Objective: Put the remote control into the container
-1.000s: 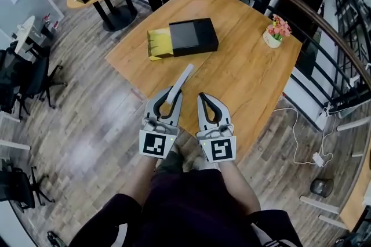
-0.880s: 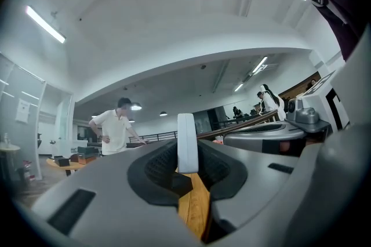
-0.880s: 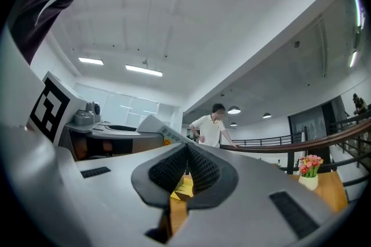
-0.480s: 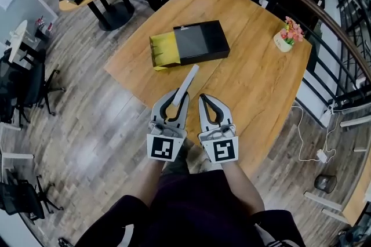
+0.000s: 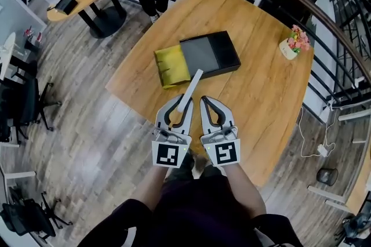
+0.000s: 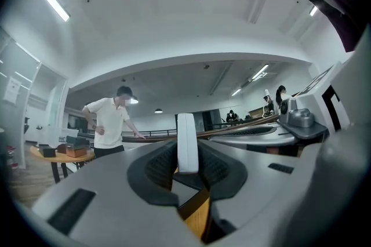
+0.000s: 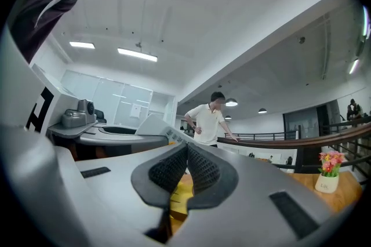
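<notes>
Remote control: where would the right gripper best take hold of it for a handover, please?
Probably the free far half of the remote control, across its narrow width, coming from its right. The left gripper is shut on the near end, so only the slim part pointing toward the container is exposed; the right gripper, shut, would need opening.

Container (image 5: 208,54) on table (image 5: 261,101), toward its left corner. Remote control (image 5: 190,89) just before it, over the near-left edge, between left tool (image 5: 179,102) jaws. Right tool (image 5: 207,102) just beside, on the right. Flower pot (image 5: 293,46) at right corner.
</notes>
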Available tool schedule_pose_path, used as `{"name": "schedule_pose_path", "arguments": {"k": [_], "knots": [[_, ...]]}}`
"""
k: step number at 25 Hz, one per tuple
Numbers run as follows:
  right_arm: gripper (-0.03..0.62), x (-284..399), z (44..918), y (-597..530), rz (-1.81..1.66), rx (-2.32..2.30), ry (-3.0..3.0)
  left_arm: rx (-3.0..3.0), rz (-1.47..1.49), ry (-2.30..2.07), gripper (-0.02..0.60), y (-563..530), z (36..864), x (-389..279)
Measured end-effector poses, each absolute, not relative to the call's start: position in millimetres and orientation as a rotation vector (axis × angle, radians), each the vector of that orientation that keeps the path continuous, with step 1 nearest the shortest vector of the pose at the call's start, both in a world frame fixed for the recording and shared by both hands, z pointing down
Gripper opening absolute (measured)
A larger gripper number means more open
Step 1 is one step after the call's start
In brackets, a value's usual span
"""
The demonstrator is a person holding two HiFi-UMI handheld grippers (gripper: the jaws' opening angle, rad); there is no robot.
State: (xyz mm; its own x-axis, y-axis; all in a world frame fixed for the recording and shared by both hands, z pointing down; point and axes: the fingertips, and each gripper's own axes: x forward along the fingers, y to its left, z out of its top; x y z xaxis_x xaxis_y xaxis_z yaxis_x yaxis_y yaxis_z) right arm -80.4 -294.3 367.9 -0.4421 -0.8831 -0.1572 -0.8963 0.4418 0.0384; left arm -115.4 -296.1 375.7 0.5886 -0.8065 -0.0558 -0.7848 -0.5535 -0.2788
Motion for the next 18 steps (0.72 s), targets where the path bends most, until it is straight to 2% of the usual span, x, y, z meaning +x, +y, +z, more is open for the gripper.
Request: {"name": "schedule_pose_path", "arguments": {"k": [2,6,10,18], "knots": [[0.018,-84,371,-311,0.167,-1.595,2.568,-2.587,-0.038,1.370,0.081,-312,379,-119],[0.018,-86,385,-346,0.134,-1.588,2.578,-2.562,-0.131,1.346,0.081,-345,397,-119],[0.018,-89,410,-379,0.096,-1.572,2.604,-2.677,0.177,1.607,0.081,-379,418,-128],[0.018,-89,458,-412,-0.009,-1.556,2.635,-2.651,0.053,1.686,0.081,-428,481,-141]]}}
